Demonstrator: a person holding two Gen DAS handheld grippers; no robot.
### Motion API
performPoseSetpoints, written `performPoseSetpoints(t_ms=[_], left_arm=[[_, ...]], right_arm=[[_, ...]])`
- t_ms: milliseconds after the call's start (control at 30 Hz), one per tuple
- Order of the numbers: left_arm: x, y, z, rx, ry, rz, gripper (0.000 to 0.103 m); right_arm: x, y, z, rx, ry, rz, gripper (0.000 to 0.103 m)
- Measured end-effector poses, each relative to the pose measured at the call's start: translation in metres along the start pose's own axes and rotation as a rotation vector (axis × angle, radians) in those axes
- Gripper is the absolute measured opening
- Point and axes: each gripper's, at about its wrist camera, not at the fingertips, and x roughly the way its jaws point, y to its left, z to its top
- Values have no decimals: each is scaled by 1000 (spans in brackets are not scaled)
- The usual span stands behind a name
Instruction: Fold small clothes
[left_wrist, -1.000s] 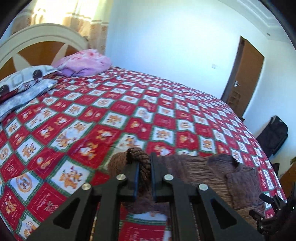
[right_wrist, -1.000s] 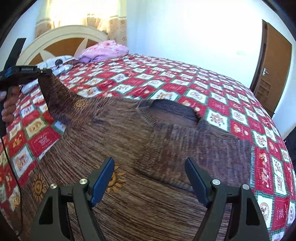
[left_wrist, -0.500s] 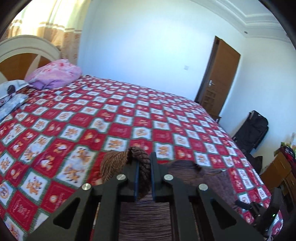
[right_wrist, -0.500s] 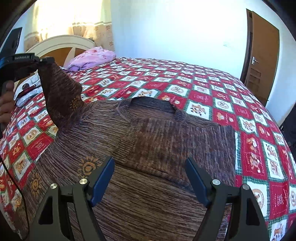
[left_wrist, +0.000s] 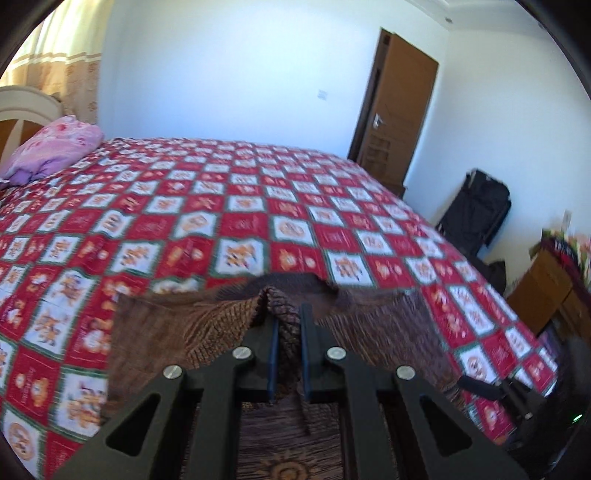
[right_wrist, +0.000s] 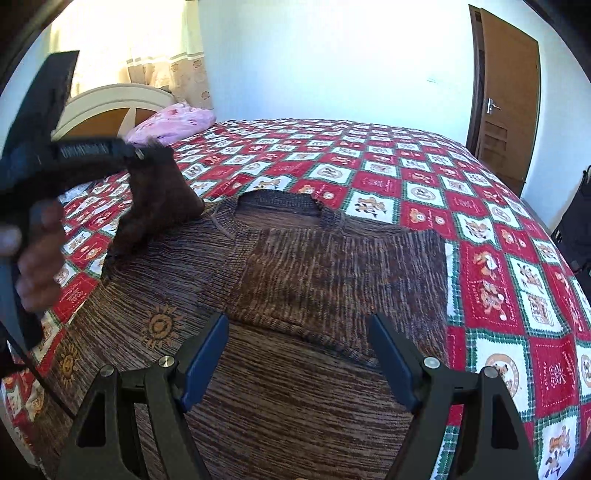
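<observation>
Blurred white lettering on the black left gripper (right_wrist: 138, 155) body, unreadable; no other legible text.

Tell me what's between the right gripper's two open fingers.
Nothing is clamped: in the right wrist view the right gripper hangs open over the brown sweater, whose knit shows in the gap.

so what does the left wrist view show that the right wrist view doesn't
Only the left wrist view: the left claw seen from behind, shut on a bunched sleeve, and a black suitcase against the wall.

Only the right wrist view: the hand that carries the left claw, the sleeve lifted clear of the bed, and the open right claw with nothing between its sides, over the sweater's body.

Both: the brown sweater on the red checked bedspread, the pink pillow and the wooden door.
</observation>
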Motion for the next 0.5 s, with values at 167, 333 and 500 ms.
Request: performPoseSetpoints(t_ms=[167, 333, 500], left_arm=[[26, -29, -28, 108, 91, -18, 22], [9, -40, -42, 207, 56, -32, 62], [-23, -2, -49, 249, -10, 112, 80]], right_arm=[[5, -9, -5, 23, 15, -16, 79], [8, -15, -9, 27, 44, -33, 79], [8, -13, -5, -3, 65, -41, 79]])
